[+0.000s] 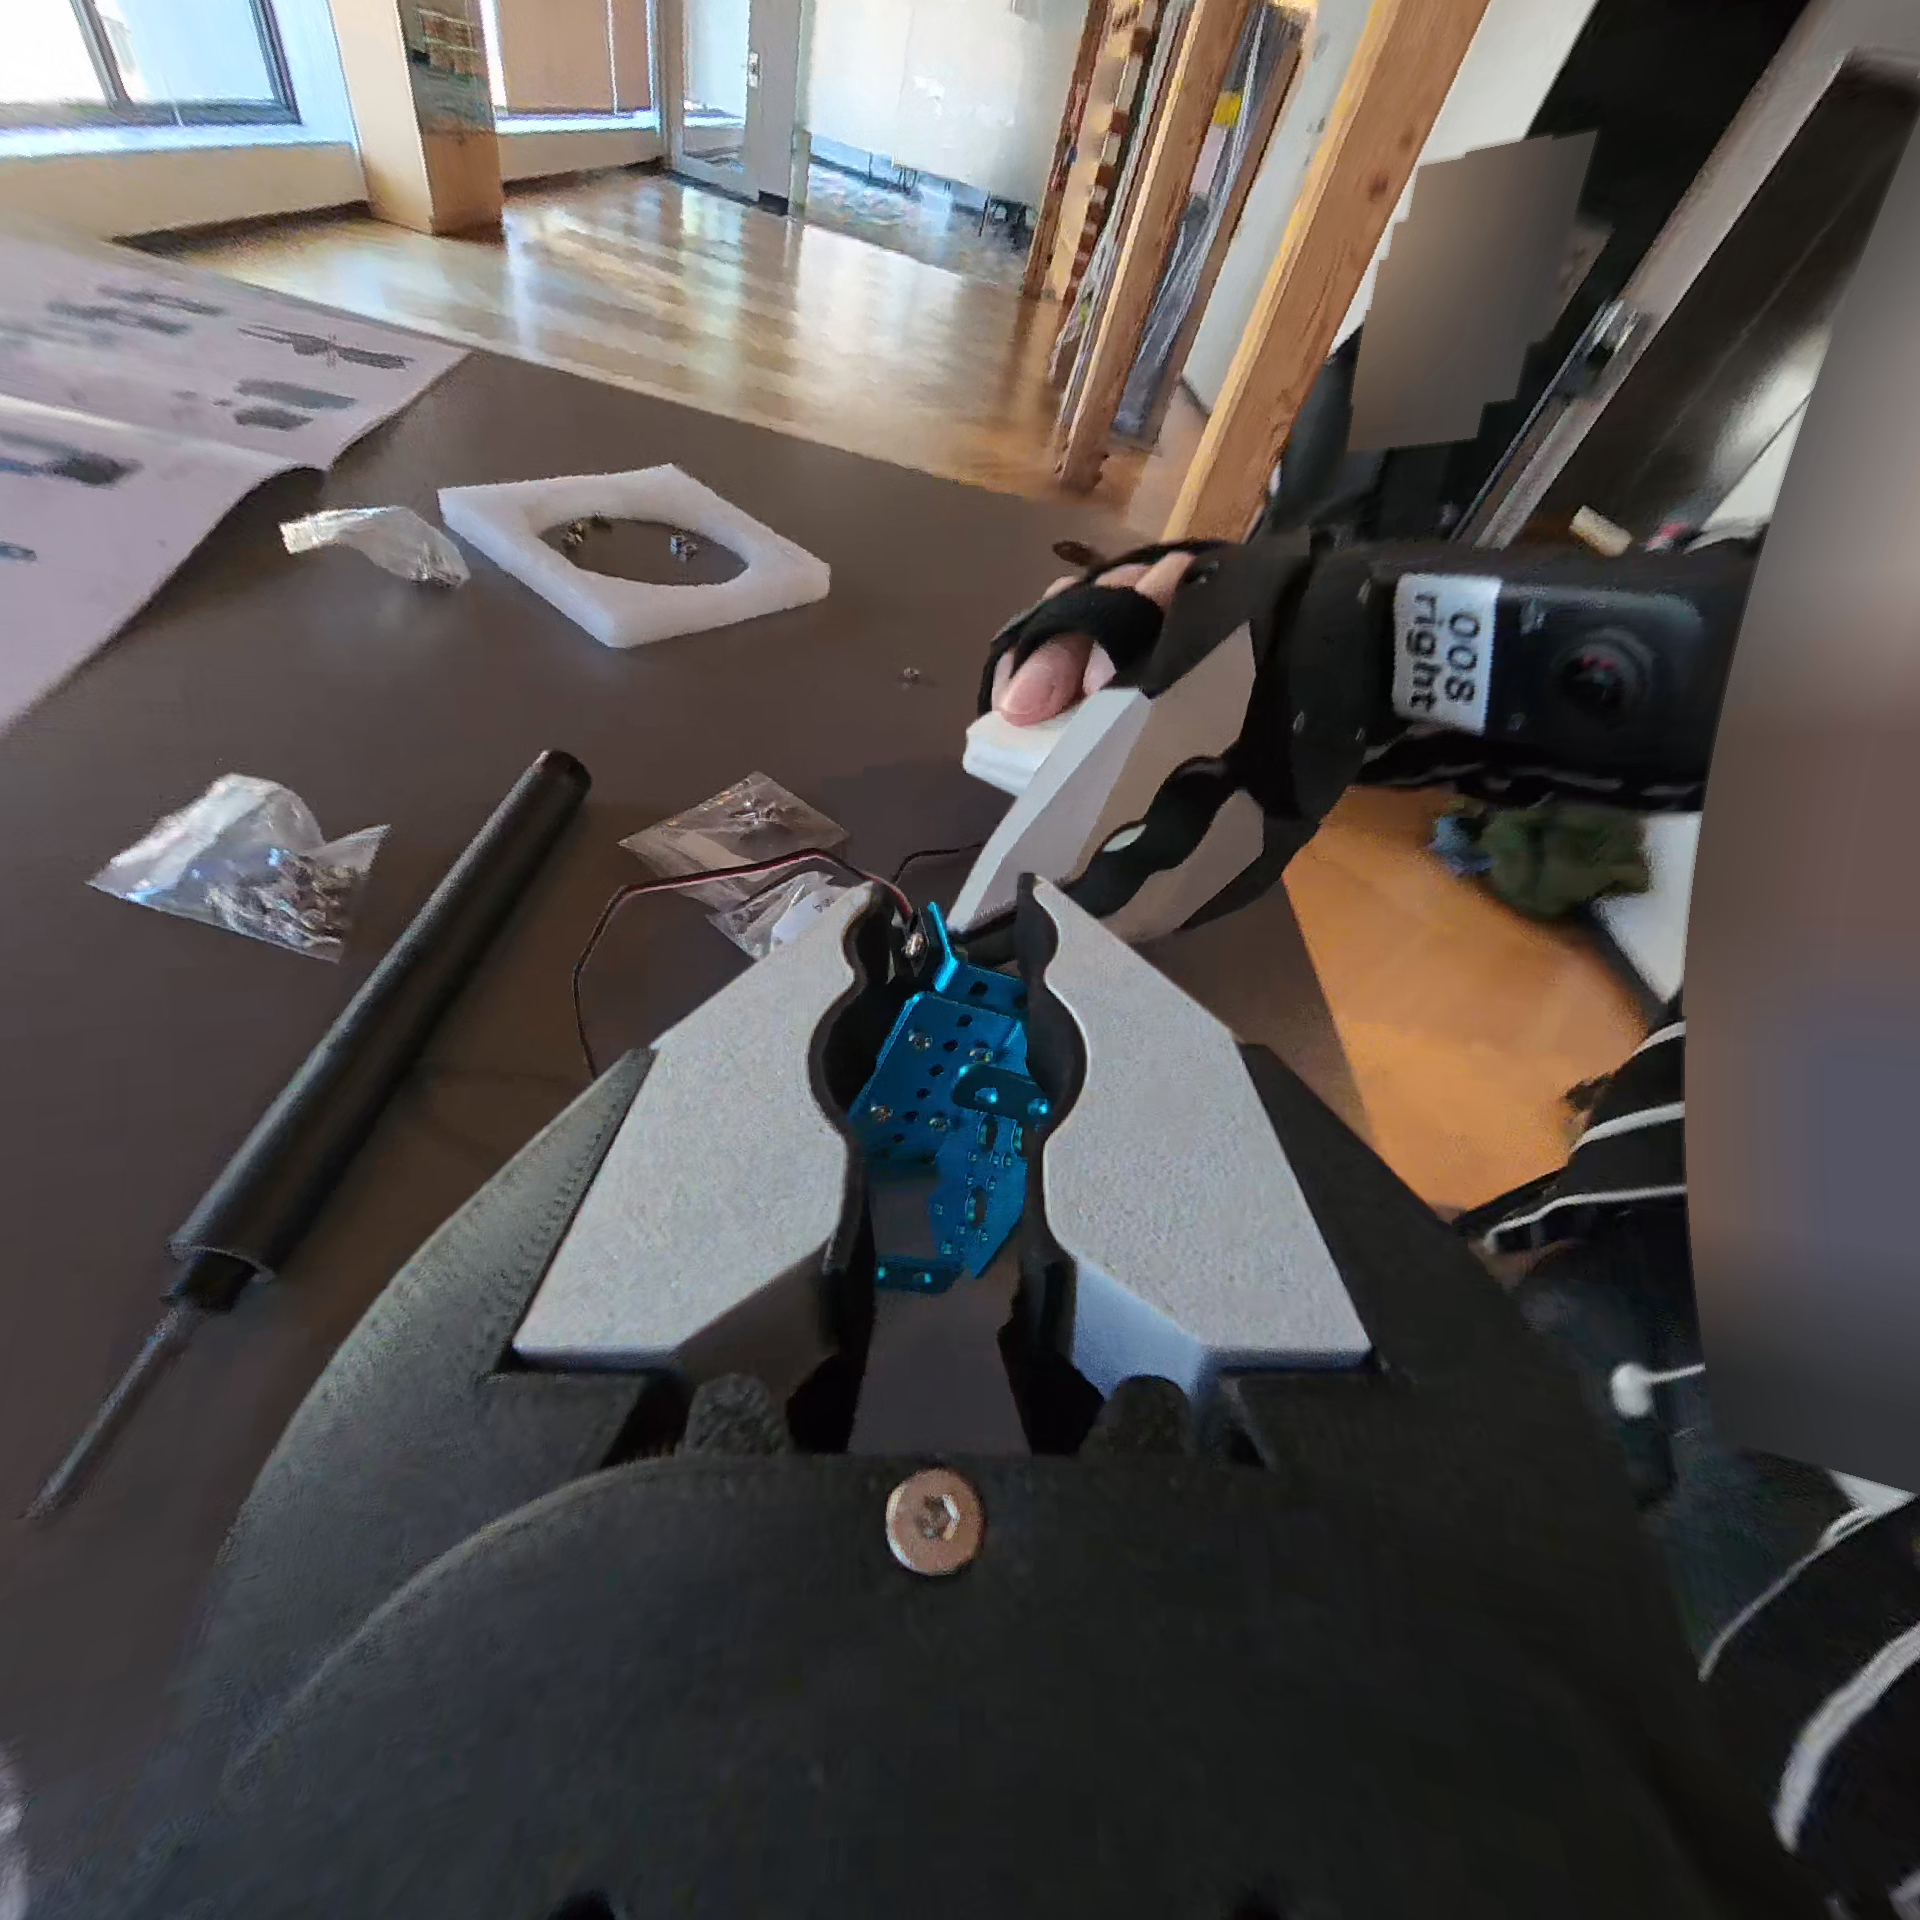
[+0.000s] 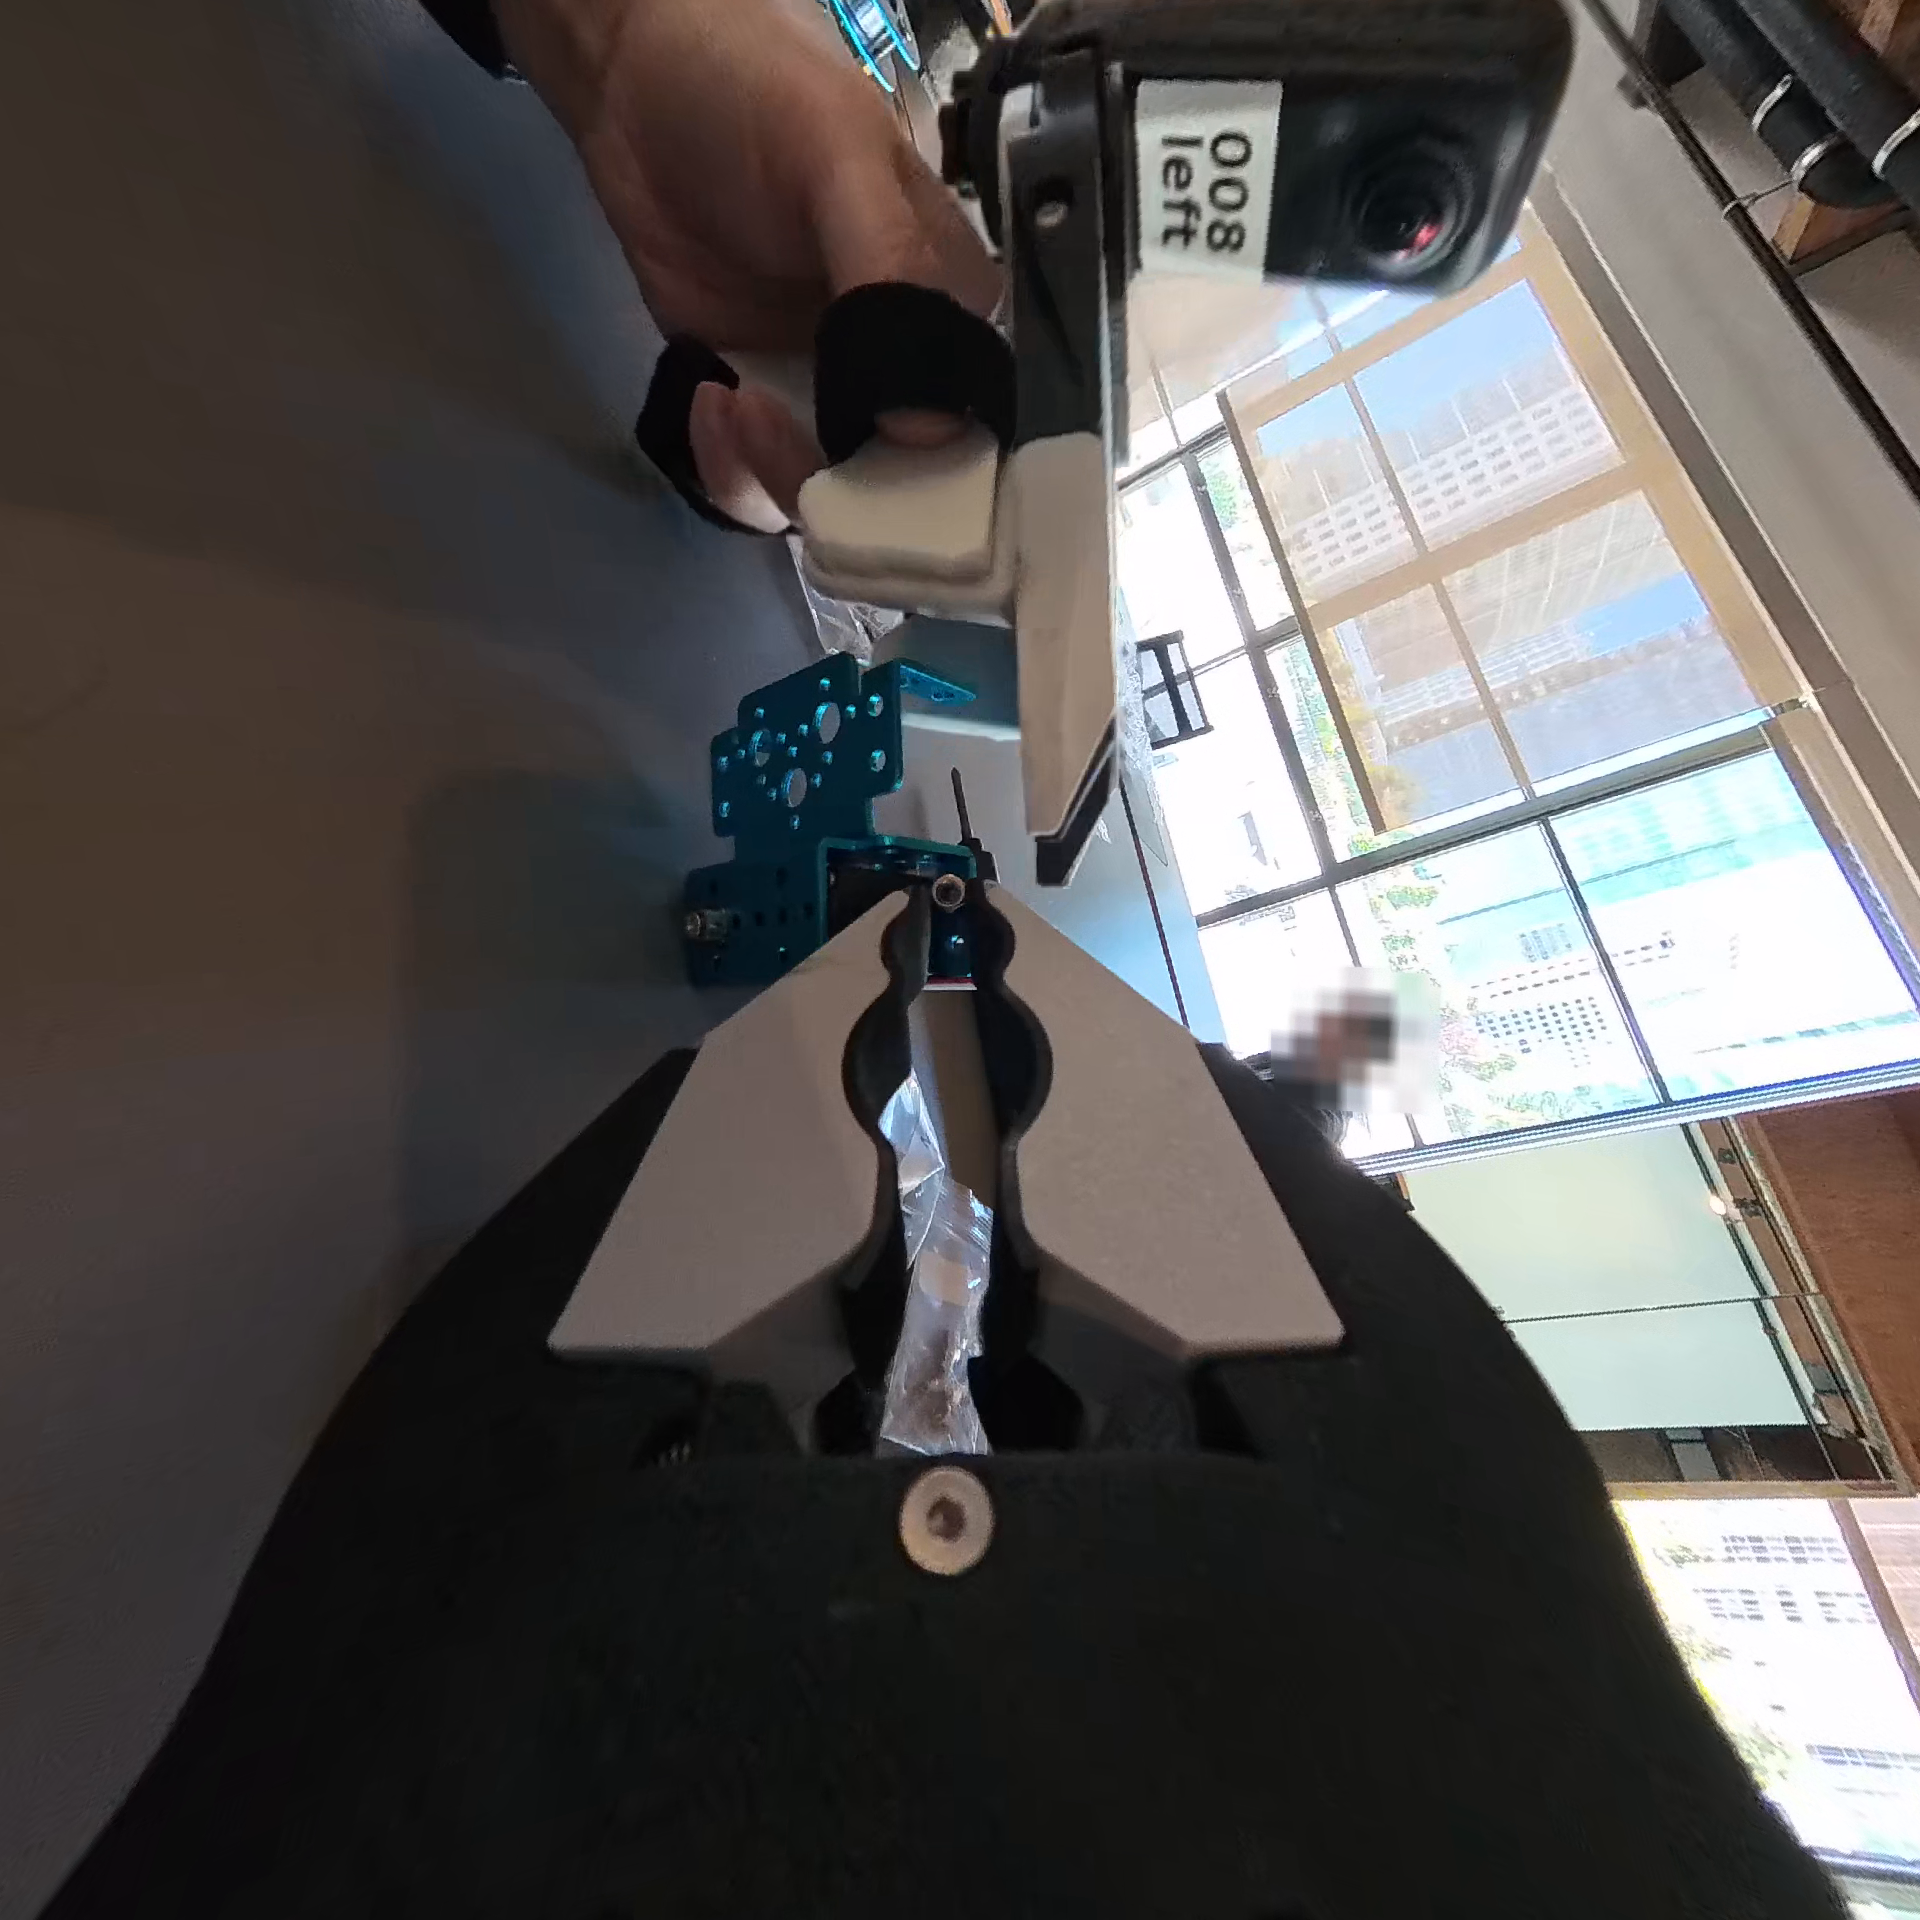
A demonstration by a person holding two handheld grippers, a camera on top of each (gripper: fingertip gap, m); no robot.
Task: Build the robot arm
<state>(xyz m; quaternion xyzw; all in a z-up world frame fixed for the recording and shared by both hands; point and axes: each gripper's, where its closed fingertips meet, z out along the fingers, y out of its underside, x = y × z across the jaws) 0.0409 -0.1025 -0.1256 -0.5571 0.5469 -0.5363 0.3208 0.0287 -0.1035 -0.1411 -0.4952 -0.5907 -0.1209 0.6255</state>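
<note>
Blue perforated bracket [image 1: 940, 1101] sits on the dark desk [image 1: 436, 1039], its long axis running from 6 to 12 o'clock between our left tool's [image 1: 951, 914] fingers, which look clamped on it. Our right tool [image 2: 951, 909] pinches its far end. Each tool's camera bears a white label.

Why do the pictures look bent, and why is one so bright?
Left wrist view: the wide lens bows the wooden posts, and sun glares off the floor. Right wrist view: rolled sideways, windows overexposed, so the blue bracket sits dim; the hand is motion-blurred.
</note>
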